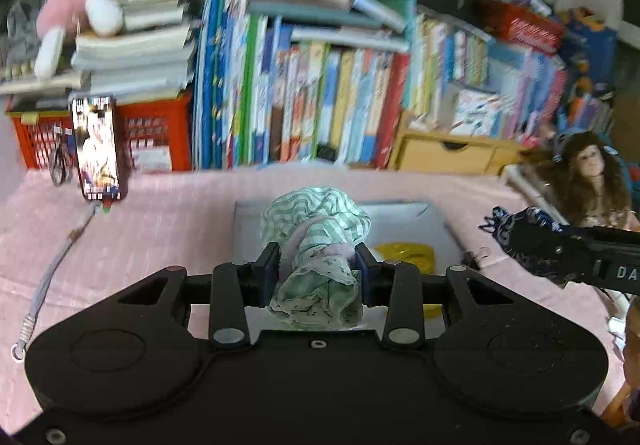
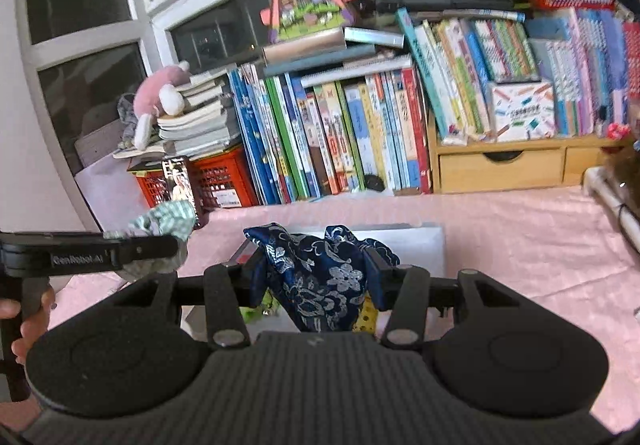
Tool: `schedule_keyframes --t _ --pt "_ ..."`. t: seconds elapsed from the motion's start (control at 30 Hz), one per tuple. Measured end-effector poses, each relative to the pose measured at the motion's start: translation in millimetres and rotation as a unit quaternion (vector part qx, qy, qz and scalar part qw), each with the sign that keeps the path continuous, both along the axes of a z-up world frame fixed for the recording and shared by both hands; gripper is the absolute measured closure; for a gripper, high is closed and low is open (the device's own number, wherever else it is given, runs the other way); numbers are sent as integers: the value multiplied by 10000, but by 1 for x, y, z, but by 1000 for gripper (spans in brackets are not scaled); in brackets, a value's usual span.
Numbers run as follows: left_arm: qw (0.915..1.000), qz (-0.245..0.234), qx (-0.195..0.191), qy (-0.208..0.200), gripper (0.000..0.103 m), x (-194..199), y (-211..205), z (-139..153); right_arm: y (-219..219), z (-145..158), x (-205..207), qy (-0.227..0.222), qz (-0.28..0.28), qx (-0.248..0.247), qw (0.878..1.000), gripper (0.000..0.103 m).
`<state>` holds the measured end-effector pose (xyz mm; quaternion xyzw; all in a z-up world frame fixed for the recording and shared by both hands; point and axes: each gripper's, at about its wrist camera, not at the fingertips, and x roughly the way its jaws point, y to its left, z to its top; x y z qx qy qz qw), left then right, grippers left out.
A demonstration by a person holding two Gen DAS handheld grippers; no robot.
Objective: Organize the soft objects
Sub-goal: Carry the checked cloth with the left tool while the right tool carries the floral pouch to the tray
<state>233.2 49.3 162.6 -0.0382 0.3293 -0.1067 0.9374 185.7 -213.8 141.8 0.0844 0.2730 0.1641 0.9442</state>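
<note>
Left gripper (image 1: 318, 265) pinching a bunched green striped cloth (image 1: 316, 221), jaws pressed into its middle, held above the pink tablecloth (image 1: 160, 229) and the white tray (image 1: 404, 211). Right gripper (image 2: 318, 273) clamped on a crumpled blue floral cloth (image 2: 320, 273), also over the tray. Yellow item (image 1: 408, 255) lying in the tray. Behind, a row of books (image 2: 340, 133), a pink plush (image 2: 160, 97), a doll (image 1: 588, 173) at right.
</note>
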Motion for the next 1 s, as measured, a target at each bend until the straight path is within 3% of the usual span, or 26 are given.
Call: schedule_keyframes --t 0.3,0.47,0.73,1.0 --pt "9967 43 101 801 66 80 -1 -27 25 -14 73 668 -80 -450 9967 50" --pt "9931 43 -49 1168 66 119 -4 -44 30 -25 113 1100 -172 -439 9928 50" --pt "9902 37 62 1394 66 158 -9 -59 42 -57 157 1413 -265 -1198 9823 50" --pt "9859 101 -88 1667 65 178 0 -78 25 -79 177 1668 -598 -1260 9761 50"
